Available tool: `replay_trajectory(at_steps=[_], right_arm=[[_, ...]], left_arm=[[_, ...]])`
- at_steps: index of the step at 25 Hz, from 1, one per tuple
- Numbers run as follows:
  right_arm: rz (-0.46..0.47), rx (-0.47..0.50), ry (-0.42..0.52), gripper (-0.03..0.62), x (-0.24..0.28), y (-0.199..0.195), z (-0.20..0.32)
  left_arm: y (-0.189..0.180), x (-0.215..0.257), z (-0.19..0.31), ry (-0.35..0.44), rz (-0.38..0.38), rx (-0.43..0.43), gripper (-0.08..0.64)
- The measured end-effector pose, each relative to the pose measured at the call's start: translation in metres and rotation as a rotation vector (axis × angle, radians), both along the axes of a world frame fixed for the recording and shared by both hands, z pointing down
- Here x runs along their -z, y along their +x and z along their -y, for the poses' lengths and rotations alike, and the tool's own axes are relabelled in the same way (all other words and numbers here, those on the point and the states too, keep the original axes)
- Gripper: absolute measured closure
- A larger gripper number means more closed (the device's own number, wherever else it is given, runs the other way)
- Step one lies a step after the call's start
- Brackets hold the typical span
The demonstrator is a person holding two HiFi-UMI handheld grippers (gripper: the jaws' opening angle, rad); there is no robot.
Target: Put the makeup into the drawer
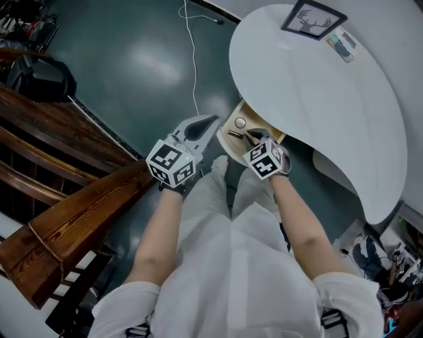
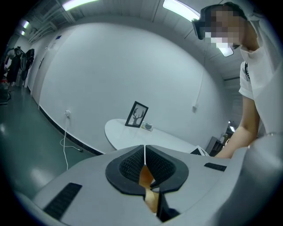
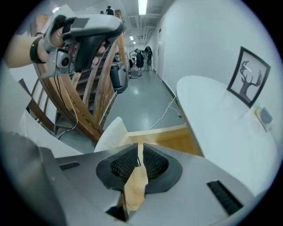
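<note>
Under the white table point(image 1: 317, 86) a wooden drawer point(image 1: 228, 125) stands pulled out. In it lie a small round compact point(image 1: 240, 123) and a dark stick-shaped makeup item point(image 1: 234, 134). My right gripper point(image 1: 250, 136) hangs just above the drawer, pointing steeply down. Its jaws point(image 3: 138, 148) are nearly together with nothing between them, and the drawer's wood point(image 3: 177, 139) shows past them. My left gripper point(image 1: 213, 120) is held to the left of the drawer, about level. It point(image 2: 144, 148) is shut and empty, and is seen raised in the right gripper view point(image 3: 84, 35).
A framed deer picture point(image 1: 314, 18) and a small packet point(image 1: 342, 45) stand at the table's far end. A wooden bench point(image 1: 73, 218) runs along the left. A white cable point(image 1: 193, 53) trails over the dark green floor. My white-clothed knees point(image 1: 221, 171) are just below the drawer.
</note>
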State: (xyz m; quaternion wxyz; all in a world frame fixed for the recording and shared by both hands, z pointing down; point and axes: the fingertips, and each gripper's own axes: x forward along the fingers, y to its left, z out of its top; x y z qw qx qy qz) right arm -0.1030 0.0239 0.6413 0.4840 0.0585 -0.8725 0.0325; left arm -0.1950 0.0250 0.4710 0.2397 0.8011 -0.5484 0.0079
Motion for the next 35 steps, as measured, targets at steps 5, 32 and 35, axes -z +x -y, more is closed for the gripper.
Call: replay_trajectory(at_steps=[5, 32, 35], right_arm=[[0.09, -0.098, 0.049, 0.575, 0.049, 0.015, 0.012], [0.712, -0.596, 0.33, 0.583, 0.334, 0.141, 0.086], [0.761, -0.634, 0.347, 0.583, 0.353, 0.156, 0.084]], left_arm=[[0.0, 0.021, -0.002, 0.022, 0.013, -0.015, 0.538], [-0.01, 0.171, 0.015, 0.292, 0.14, -0.106, 0.538], [-0.021, 0.185, 0.012, 0.321, 0.14, -0.08, 0.538]])
